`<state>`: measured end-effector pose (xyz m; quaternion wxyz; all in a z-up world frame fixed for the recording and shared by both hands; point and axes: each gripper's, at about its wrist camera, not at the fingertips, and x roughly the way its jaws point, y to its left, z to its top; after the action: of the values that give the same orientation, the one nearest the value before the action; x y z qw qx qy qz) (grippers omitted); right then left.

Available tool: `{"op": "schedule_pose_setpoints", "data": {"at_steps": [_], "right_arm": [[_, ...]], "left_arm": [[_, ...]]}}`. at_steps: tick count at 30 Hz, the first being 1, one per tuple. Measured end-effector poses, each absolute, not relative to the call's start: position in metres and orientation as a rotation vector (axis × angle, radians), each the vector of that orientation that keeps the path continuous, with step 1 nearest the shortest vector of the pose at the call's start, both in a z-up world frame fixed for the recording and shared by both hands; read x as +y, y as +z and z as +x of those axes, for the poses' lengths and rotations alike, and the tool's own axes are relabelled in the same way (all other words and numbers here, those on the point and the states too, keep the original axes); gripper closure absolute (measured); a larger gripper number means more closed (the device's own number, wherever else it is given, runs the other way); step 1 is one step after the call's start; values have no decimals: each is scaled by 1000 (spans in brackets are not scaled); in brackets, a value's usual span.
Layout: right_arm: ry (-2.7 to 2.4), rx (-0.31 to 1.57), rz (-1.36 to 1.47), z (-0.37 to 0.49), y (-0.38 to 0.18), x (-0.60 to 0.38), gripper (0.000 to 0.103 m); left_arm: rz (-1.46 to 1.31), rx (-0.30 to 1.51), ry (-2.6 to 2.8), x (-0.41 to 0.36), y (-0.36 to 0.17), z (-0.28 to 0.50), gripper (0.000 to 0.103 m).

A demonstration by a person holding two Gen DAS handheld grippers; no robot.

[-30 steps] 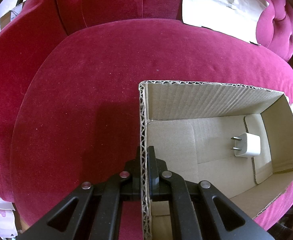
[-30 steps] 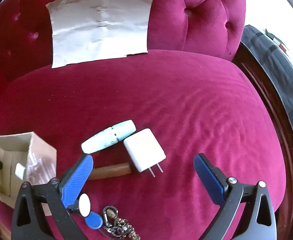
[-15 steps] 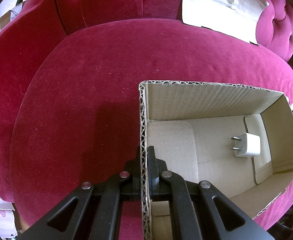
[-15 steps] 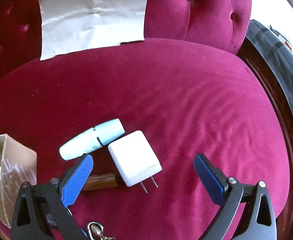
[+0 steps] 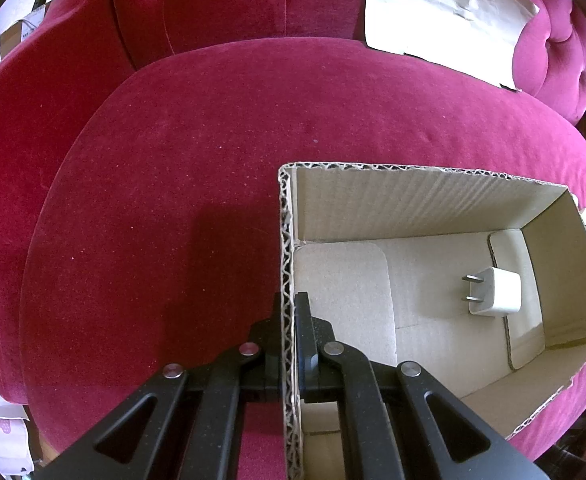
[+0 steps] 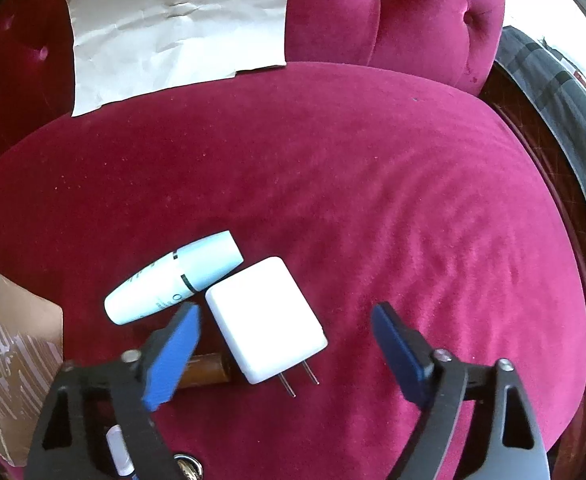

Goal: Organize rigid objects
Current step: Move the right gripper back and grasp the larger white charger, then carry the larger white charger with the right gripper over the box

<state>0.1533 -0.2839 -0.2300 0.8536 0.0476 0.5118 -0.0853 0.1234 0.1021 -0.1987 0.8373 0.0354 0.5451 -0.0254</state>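
Crimson velvet seat cushion (image 6: 333,184) carrying box and loose items.
We find the open brown cardboard box (image 5: 413,196) with the left gripper (image 5: 289,320) jaws clamped on its near wall; a small white plug adapter (image 5: 497,292) lies inside. The right gripper (image 6: 285,332) jaws are closing around a larger white wall charger (image 6: 265,316), beside a pale blue capped tube (image 6: 173,280).

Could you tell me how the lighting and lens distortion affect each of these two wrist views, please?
Left wrist view: sunlight blows out the paper sheet, the left gripper casts a dark shadow on the cushion, and fisheye bends the cardboard box. Right wrist view: the white charger glares nearly featureless; edges curve and darken.
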Motion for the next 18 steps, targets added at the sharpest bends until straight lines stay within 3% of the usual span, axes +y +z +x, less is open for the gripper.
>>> {"op": "schedule_pose_setpoints", "data": {"at_steps": [2,18], "right_arm": [[-166,1078,104,152,-229,-283,51],[-188,1090,113,149,-215,-283,53]], "left_arm": [[75,1154,-54,102,-199,123,100],[79,1153,-54,104,-198,124,100]]}}
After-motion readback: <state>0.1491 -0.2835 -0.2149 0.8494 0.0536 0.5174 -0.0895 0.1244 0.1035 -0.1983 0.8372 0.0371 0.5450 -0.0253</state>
